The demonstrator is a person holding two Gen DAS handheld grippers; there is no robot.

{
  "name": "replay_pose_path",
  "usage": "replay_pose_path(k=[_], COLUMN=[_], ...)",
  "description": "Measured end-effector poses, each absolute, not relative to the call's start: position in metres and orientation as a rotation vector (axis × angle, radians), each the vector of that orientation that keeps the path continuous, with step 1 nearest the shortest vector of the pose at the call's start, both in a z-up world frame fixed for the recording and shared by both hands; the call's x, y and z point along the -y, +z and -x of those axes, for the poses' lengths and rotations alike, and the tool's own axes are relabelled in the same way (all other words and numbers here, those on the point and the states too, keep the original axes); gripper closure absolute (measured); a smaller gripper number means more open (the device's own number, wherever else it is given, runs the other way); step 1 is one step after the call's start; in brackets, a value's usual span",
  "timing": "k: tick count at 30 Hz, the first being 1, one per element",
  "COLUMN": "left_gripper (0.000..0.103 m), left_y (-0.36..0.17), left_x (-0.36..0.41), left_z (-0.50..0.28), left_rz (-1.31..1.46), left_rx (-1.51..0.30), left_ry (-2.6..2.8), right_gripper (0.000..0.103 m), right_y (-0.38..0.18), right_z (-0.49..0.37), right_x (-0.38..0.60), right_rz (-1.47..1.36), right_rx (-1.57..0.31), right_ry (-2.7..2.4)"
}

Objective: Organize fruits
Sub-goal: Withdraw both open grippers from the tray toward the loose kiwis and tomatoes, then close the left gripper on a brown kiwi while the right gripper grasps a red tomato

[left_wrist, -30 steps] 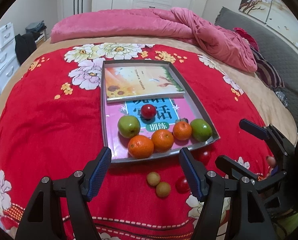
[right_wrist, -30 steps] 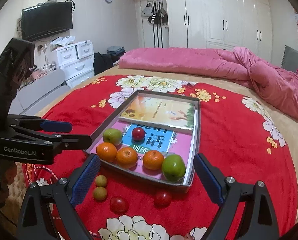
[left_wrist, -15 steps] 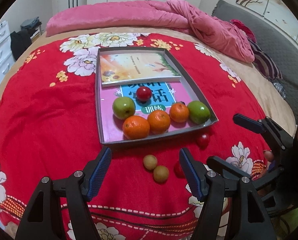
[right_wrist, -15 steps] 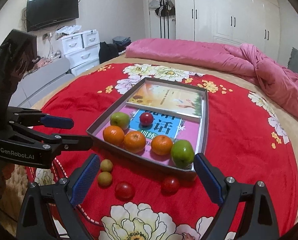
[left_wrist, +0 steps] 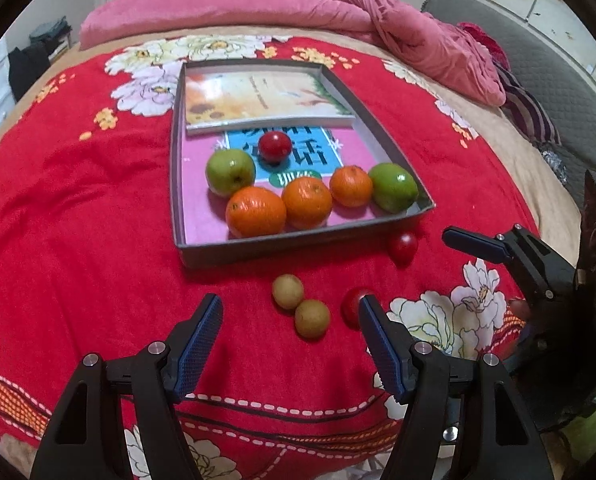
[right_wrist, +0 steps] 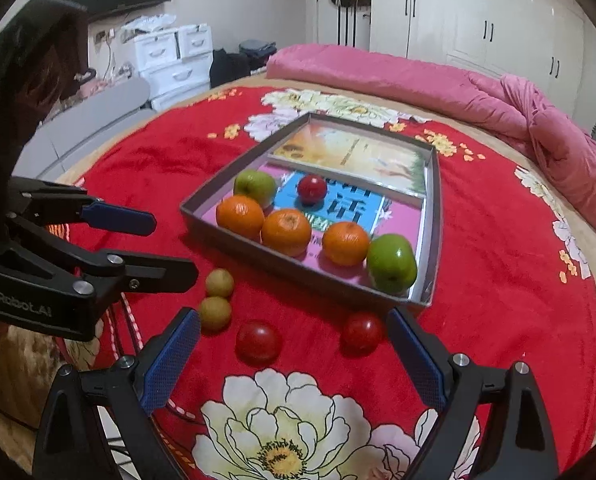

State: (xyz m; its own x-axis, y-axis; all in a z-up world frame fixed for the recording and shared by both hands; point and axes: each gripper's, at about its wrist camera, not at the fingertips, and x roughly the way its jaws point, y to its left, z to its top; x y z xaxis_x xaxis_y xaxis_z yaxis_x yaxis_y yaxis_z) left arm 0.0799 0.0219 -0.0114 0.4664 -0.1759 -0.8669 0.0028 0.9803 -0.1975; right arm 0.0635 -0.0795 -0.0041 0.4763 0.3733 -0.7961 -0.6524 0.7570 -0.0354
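**Left wrist view: grippers close in on stray fruit**

Left wrist and right wrist cameras show the tray [left_wrist: 298, 246] larger and nearer than a second ago, as both tools advance over the red blanket [left_wrist: 77, 208]. The left gripper [left_wrist: 289, 344] and right gripper [right_wrist: 293, 352] hang wide open, holding nothing. Oranges [left_wrist: 255, 211] and green apples [left_wrist: 230, 171] sit in the tray; two brown fruits [left_wrist: 300, 307] and two red ones [right_wrist: 257, 341] lie outside, awaiting pickup. A left finger [left_wrist: 382, 352] half hides one red fruit.
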Motion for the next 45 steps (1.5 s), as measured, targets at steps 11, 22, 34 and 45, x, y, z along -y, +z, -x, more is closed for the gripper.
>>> replay_pose_path(k=[11, 22, 34, 45], left_gripper=[0.041, 0.062, 0.077, 0.077], left_y=[-0.036, -0.052, -0.061, 0.004], left_x=[-0.019, -0.012, -0.006, -0.034], left_z=[-0.084, -0.092, -0.100, -0.096], left_rz=[0.227, 0.246, 0.253, 0.270], left_rx=[-1.149, -1.192, -1.193, -1.022], left_ry=[-0.159, -0.185, -0.181, -0.128], right_gripper=[0.029, 0.071, 0.071, 0.071], right_y=[-0.033, -0.049, -0.026, 0.007], right_z=[-0.068, -0.060, -0.072, -0.092], right_x=[0.074, 0.059, 0.083, 0.105], right_rz=[0.399, 0.483, 0.396, 0.161], right_rx=[-0.941, -0.958, -0.940, -0.853], right_ry=[0.689, 0.786, 0.755, 0.764])
